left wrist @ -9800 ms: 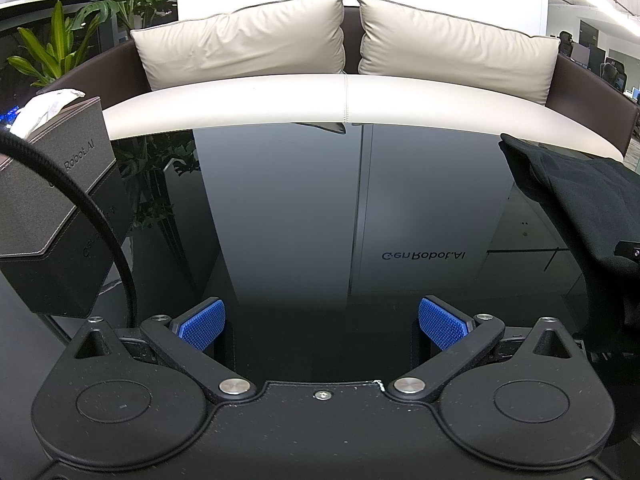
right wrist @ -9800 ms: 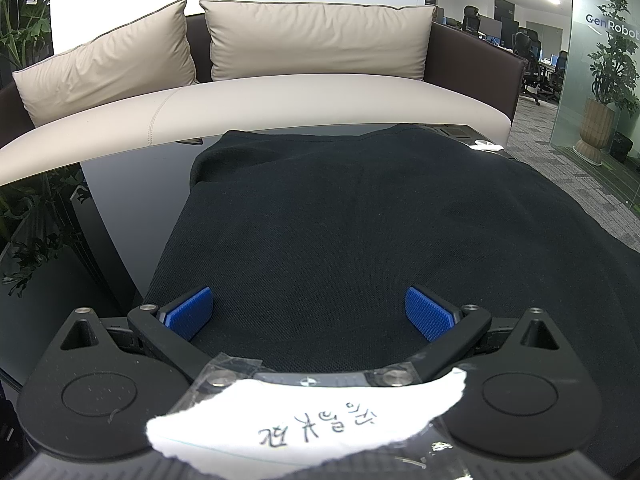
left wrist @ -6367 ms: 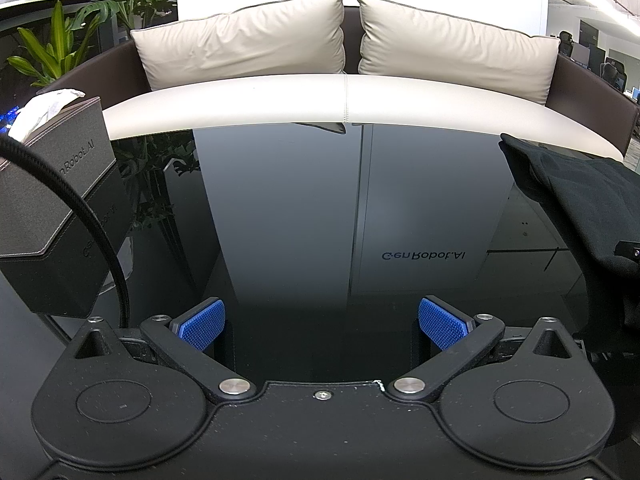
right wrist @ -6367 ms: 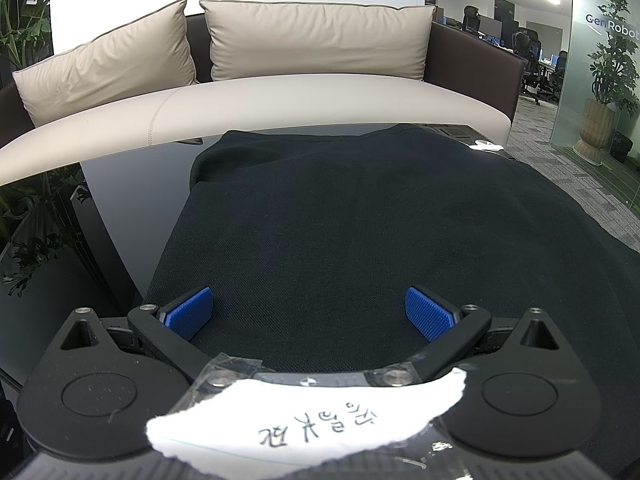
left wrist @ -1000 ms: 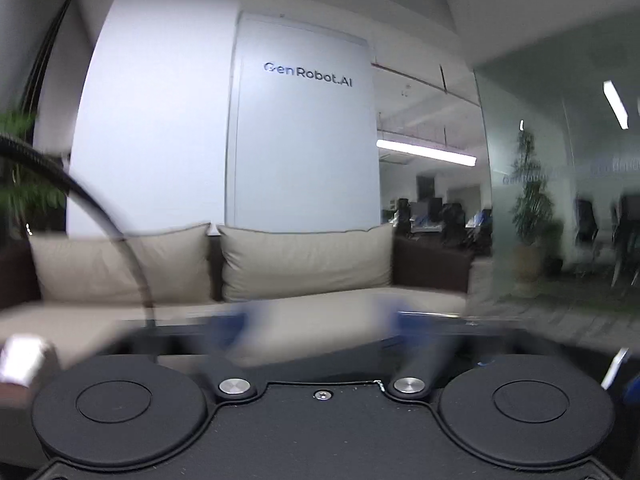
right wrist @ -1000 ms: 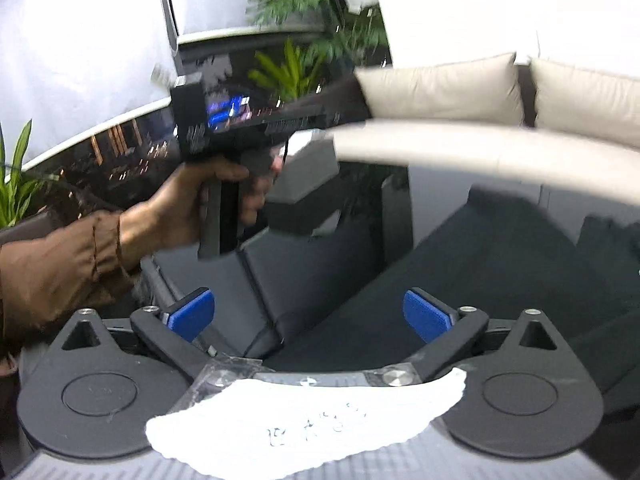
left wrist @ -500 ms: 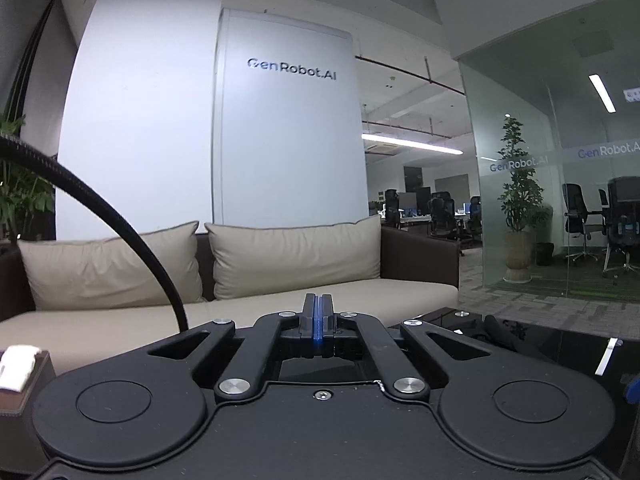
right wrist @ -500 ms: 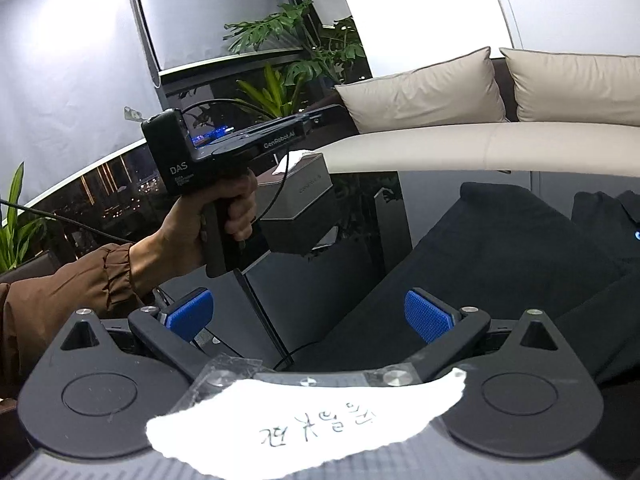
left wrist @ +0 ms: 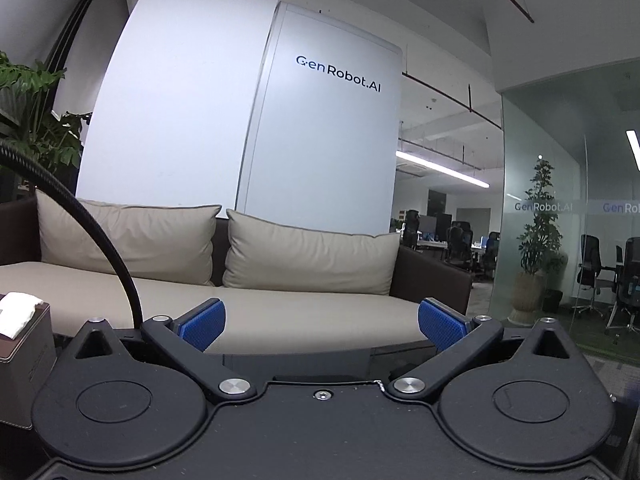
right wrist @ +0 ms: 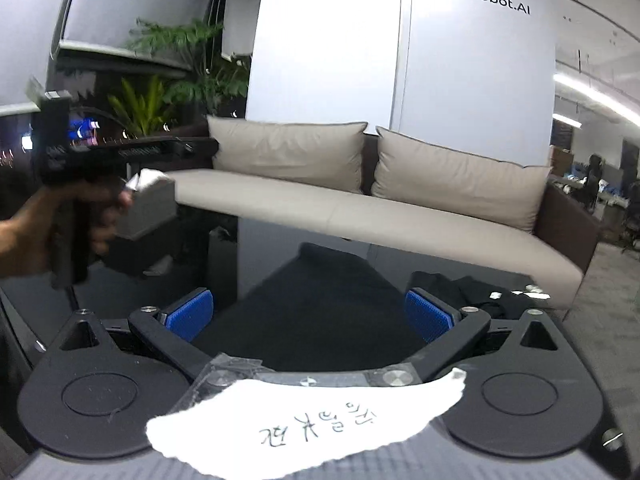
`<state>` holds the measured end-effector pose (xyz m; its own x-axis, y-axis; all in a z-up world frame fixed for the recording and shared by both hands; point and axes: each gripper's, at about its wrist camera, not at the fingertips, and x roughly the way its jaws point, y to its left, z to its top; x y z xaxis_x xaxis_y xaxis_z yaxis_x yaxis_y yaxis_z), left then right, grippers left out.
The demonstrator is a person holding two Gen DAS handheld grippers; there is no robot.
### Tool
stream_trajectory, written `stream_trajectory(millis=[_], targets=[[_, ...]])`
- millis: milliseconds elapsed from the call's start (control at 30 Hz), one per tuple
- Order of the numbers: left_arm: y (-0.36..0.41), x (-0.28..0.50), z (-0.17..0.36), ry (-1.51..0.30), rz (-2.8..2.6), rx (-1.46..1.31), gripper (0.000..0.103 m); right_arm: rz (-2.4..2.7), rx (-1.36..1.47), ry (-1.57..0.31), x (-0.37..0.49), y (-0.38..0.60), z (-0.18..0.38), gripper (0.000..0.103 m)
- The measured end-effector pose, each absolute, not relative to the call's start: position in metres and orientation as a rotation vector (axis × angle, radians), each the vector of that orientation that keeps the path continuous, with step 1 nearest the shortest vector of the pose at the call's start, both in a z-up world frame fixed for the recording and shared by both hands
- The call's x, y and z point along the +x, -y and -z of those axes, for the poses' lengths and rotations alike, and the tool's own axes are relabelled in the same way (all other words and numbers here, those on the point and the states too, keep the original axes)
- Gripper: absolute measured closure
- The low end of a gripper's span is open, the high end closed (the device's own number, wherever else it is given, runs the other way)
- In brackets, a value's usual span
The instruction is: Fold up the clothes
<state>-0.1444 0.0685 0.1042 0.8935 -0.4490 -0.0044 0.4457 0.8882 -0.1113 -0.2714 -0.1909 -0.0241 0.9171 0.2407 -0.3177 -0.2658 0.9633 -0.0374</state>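
Observation:
A dark garment (right wrist: 320,304) lies flat on the glossy black table (right wrist: 224,264), just beyond my right gripper (right wrist: 308,316). That gripper's jaws are closing, still wide apart, with only air between the blue pads (right wrist: 188,316). A second black garment (right wrist: 472,288) lies crumpled at the table's right. My left gripper (left wrist: 322,328) is held level, facing the sofa. Its jaws are opening and nothing is between them. No clothing shows in the left wrist view. At the far left of the right wrist view, a hand (right wrist: 40,224) grips the left gripper's handle above the table.
A beige sofa (right wrist: 360,216) with two cushions runs behind the table. A grey tissue box (right wrist: 148,204) stands at the table's left, also visible as the tissue box (left wrist: 24,344) in the left wrist view. Potted plants (right wrist: 188,64) stand behind. Small white scraps (right wrist: 532,290) lie by the far right edge.
My left gripper's jaws went from fully shut to wide open. The right wrist view swung right toward the sofa, so the hand with the left gripper now sits at its far left.

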Motion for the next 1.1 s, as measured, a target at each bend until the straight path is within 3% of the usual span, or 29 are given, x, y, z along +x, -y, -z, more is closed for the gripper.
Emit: stream_trajectory(millis=[33,67,100,533,633,700,733,767,800,833,867,900,933,1100], targets=[[-0.068,-0.145,-0.105,-0.033,0.466,-0.107,0.001,-0.311,-0.055,-0.336,-0.273,0.191,0.025,0.089],[-0.066,-0.144,-0.107,-0.035,0.468,-0.106,0.001,-0.343,-0.032,-0.384,-0.27,0.191,0.025,0.099],[-0.066,-0.144,-0.107,-0.038,0.471,-0.104,0.001,-0.359,-0.013,-0.406,-0.269,0.19,0.026,0.102],[-0.06,-0.135,-0.102,-0.076,0.497,-0.084,0.001,-0.366,-0.071,-0.335,-0.278,0.186,0.017,0.102],[-0.058,-0.134,-0.099,-0.087,0.5,-0.079,0.001,-0.356,-0.094,-0.306,-0.284,0.186,0.013,0.096],[-0.058,-0.133,-0.098,-0.093,0.5,-0.078,0.001,-0.348,-0.108,-0.282,-0.287,0.185,0.011,0.075],[-0.058,-0.133,-0.098,-0.097,0.501,-0.077,0.001,-0.337,-0.107,-0.267,-0.288,0.185,0.01,0.04],[-0.057,-0.133,-0.098,-0.098,0.502,-0.076,0.001,-0.325,-0.106,-0.252,-0.289,0.184,0.01,0.014],[-0.057,-0.133,-0.098,-0.098,0.503,-0.075,0.001,-0.318,-0.099,-0.239,-0.29,0.184,0.009,0.011],[-0.057,-0.133,-0.098,-0.098,0.504,-0.075,0.001,-0.311,-0.091,-0.227,-0.291,0.184,0.008,0.012],[-0.057,-0.133,-0.098,-0.098,0.505,-0.074,0.001,-0.317,-0.095,-0.243,-0.29,0.183,0.008,0.04],[-0.057,-0.134,-0.098,-0.098,0.507,-0.074,0.001,-0.323,-0.101,-0.262,-0.288,0.181,0.007,0.086],[-0.057,-0.135,-0.099,-0.098,0.508,-0.073,0.001,-0.33,-0.107,-0.281,-0.287,0.18,0.006,0.102],[-0.058,-0.136,-0.098,-0.099,0.507,-0.077,0.001,-0.329,-0.17,-0.267,-0.29,0.169,0.002,0.103]])
